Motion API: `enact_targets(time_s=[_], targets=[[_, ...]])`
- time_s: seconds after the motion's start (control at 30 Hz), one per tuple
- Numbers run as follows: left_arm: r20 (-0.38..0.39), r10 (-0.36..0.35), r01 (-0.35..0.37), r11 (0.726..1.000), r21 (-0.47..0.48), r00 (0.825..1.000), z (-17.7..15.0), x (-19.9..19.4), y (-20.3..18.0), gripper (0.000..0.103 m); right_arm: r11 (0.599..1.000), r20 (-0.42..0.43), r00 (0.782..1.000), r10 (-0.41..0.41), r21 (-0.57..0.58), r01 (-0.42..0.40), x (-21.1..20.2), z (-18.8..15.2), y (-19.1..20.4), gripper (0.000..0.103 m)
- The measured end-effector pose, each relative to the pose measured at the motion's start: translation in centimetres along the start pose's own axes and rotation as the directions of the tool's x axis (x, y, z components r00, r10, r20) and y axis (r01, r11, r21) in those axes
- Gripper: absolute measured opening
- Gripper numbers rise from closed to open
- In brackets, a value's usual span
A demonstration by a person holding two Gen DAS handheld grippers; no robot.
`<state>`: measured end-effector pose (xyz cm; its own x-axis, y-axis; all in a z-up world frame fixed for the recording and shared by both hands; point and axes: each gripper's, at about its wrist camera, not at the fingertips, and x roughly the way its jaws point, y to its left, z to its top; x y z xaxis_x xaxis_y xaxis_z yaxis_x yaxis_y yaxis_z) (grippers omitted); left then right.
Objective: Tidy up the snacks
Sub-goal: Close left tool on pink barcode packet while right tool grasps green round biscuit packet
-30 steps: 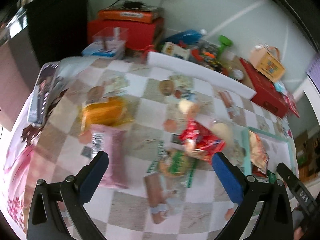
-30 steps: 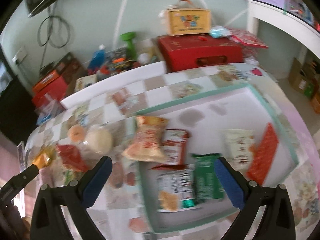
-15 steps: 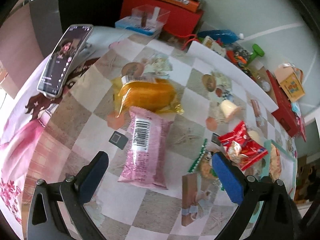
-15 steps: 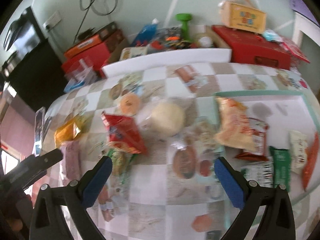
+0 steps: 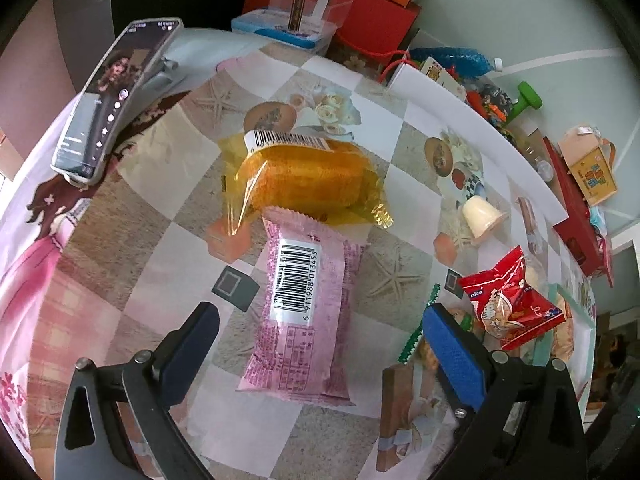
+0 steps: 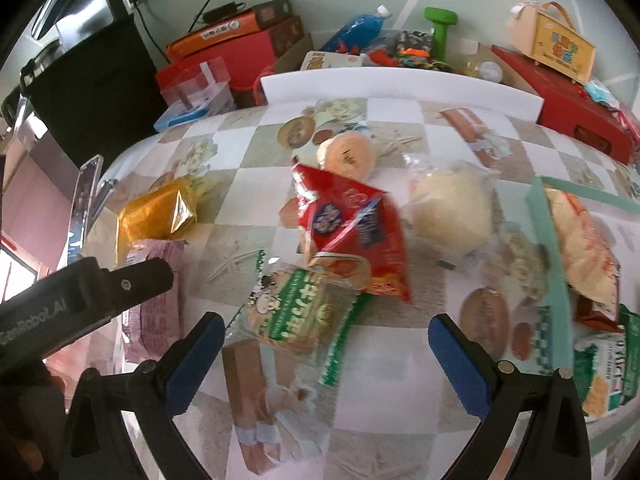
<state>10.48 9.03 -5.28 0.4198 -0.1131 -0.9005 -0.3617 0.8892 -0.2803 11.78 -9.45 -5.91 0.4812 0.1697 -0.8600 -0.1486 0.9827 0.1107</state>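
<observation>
My left gripper (image 5: 316, 344) is open, its jaws on either side of the near end of a pink snack pack (image 5: 302, 312) lying barcode up on the checked tablecloth. An orange wrapped cake (image 5: 304, 178) lies just behind it. My right gripper (image 6: 324, 356) is open and empty above a green-and-white cookie pack (image 6: 296, 308) and a red snack bag (image 6: 352, 224). A pale bun in clear wrap (image 6: 452, 208) and a small orange cup (image 6: 348, 156) lie beyond. The mint-rimmed tray (image 6: 556, 248) at right holds several snack packs.
A phone (image 5: 108, 100) lies at the table's left edge. Red boxes (image 5: 344, 12), a clear plastic box (image 5: 296, 16), a white board (image 6: 396, 88) and a yellow carton (image 6: 556, 44) crowd the far side. The left gripper (image 6: 80, 296) shows at left in the right wrist view.
My left gripper swung left and came down over the pink pack. My right gripper swung left from over the tray to over the loose snacks. Both stayed open.
</observation>
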Motion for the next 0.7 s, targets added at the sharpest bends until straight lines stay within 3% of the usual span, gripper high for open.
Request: enact_targets(time_s=[0.5,0.7], targets=[[-0.064,0.024,-0.023,1.000,0.005,0.998,0.1,1.9,0.7,0.101,0.998,0.011,0.998,-0.057,0.034,0.056,2.9,0.4,0.8,0.101],[-0.059,0.044,-0.043,0.999,0.031,0.997,-0.1,1.8,0.1,0.080,0.998,0.024,0.999,-0.049,0.043,0.048,2.3,0.4,0.2,0.080]])
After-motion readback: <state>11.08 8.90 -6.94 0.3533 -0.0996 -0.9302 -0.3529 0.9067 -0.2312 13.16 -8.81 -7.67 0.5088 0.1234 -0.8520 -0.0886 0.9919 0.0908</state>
